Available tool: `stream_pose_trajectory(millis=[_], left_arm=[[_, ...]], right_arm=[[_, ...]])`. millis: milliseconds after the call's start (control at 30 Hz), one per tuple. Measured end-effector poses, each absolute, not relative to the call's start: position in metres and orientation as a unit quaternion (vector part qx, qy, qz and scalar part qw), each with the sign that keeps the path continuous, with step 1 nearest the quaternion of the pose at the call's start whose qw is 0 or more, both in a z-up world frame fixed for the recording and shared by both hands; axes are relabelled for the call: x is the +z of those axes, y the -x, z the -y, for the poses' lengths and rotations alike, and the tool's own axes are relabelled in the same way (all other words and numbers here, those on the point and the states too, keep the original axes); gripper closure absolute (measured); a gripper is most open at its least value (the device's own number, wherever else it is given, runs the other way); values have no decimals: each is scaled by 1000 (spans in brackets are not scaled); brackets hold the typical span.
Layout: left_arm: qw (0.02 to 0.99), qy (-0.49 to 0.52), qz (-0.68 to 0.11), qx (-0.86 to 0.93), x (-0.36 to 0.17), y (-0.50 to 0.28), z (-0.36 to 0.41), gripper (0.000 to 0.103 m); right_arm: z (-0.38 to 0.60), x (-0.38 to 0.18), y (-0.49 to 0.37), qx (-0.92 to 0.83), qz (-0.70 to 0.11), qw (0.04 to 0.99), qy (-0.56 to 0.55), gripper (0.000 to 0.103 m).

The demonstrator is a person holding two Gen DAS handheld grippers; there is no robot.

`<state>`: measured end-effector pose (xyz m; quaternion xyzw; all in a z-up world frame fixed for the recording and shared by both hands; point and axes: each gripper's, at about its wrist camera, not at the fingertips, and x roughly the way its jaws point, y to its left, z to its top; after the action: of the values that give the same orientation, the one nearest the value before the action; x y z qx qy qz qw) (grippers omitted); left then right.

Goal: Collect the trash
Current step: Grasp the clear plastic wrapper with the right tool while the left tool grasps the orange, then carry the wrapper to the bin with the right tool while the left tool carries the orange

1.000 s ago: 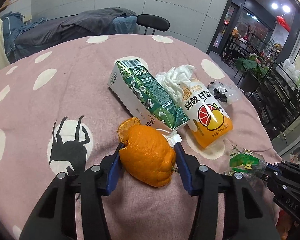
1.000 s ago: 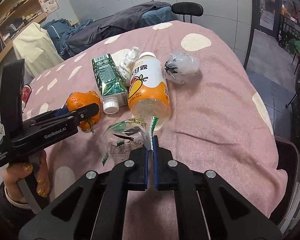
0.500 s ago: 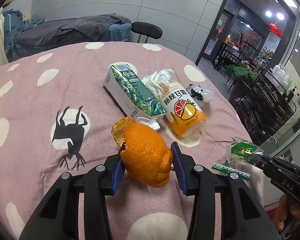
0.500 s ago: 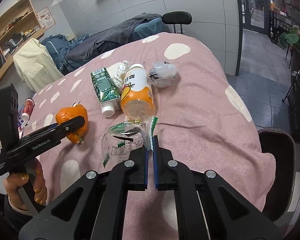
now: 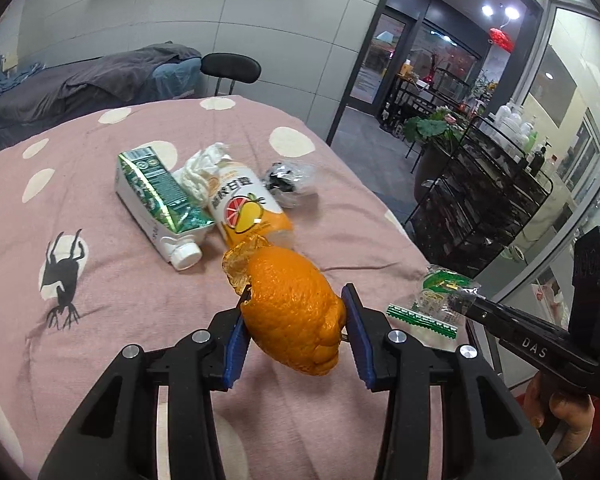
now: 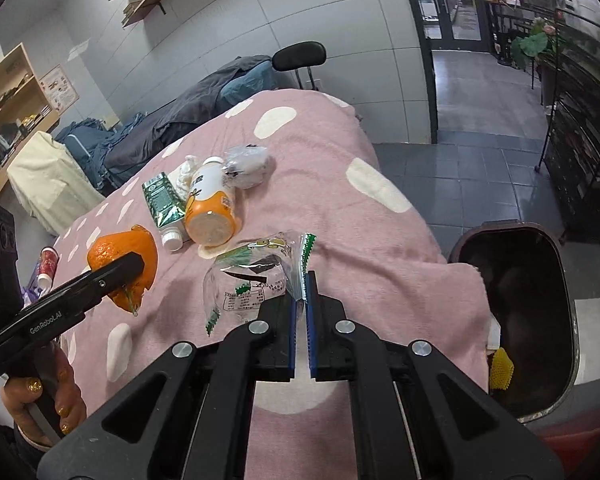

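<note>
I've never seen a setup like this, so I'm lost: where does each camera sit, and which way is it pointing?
Left wrist view: sits on the left gripper, looking along its jaws at the held orange citrus peel over the pink spotted tablecloth.
Right wrist view: sits on the right gripper, whose jaws pinch a clear green-printed plastic wrapper; a dark bin stands to the right.
Shared: both show the peel, the wrapper, the other gripper and the hand holding it.

Each camera rides close behind its own fingers, looking down over the table [image 5: 100,288]. Both share the litter: bottle [image 5: 246,210] [image 6: 210,210] at twelve o'clock left, eleven right.
</note>
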<state>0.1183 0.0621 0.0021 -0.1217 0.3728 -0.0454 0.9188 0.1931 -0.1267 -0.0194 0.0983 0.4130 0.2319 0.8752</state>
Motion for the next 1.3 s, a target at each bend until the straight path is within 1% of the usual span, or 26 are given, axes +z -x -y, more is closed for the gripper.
stream_pose_trajectory(millis=[233, 500, 700, 1133, 1167, 1233, 1267, 1300], left_arm=[[918, 99, -371, -97, 8, -127, -14, 60], [915, 72, -368, -146, 12, -135, 31, 60], [908, 62, -375, -176, 9, -142, 57, 60], [895, 41, -389, -214, -4, -154, 98, 60], [893, 40, -393, -217, -6, -155, 101, 60], [889, 40, -399, -222, -9, -157, 106, 60], [886, 40, -404, -225, -12, -158, 109, 60], [884, 41, -407, -227, -13, -159, 111, 60]], right_arm=[[186, -25, -194, 175, -407, 886, -137, 98], [243, -50, -199, 108, -416, 886, -176, 98], [274, -88, -210, 58, -445, 875, -184, 98], [301, -175, -243, -14, -514, 841, -172, 98], [303, -181, -245, -17, -520, 836, -173, 97], [305, -192, -246, -29, -531, 829, -174, 87], [308, -198, -246, -38, -535, 825, -177, 69], [310, -203, -246, -41, -538, 823, -181, 46]])
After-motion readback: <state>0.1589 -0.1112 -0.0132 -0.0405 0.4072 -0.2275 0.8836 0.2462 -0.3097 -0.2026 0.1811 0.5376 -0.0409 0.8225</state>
